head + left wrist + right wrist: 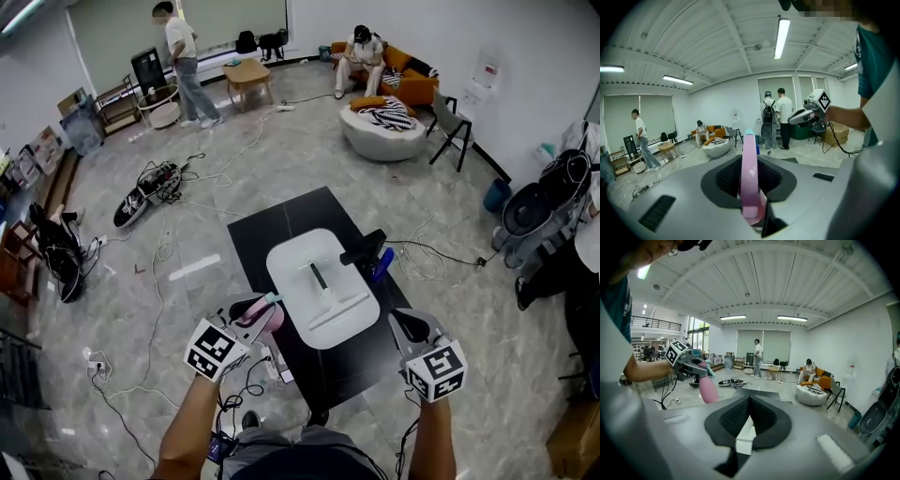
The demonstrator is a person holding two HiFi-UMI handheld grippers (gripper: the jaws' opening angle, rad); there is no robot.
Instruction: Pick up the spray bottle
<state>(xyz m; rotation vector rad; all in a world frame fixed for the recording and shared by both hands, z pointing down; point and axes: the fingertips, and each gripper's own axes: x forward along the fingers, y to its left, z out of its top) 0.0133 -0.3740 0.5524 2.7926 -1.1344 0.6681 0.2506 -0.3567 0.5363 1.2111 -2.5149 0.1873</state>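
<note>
The spray bottle (270,322) is pink with a teal nozzle. My left gripper (251,311) is shut on it and holds it in the air off the near left corner of the black table (281,225). In the left gripper view the bottle (750,164) stands upright, pinched between the jaws of my left gripper (750,190). The right gripper view shows the same bottle (708,389) hanging below the left gripper (696,366). My right gripper (407,324) hovers at the table's near right corner. Its pads (761,416) meet with nothing between them.
A white tray-like unit (300,267) with a dark slot lies on the table. A black and blue object (373,255) sits at its far right. Cables (159,183) litter the floor to the left. People, a sofa (412,80) and a round cushion seat (380,131) are far off.
</note>
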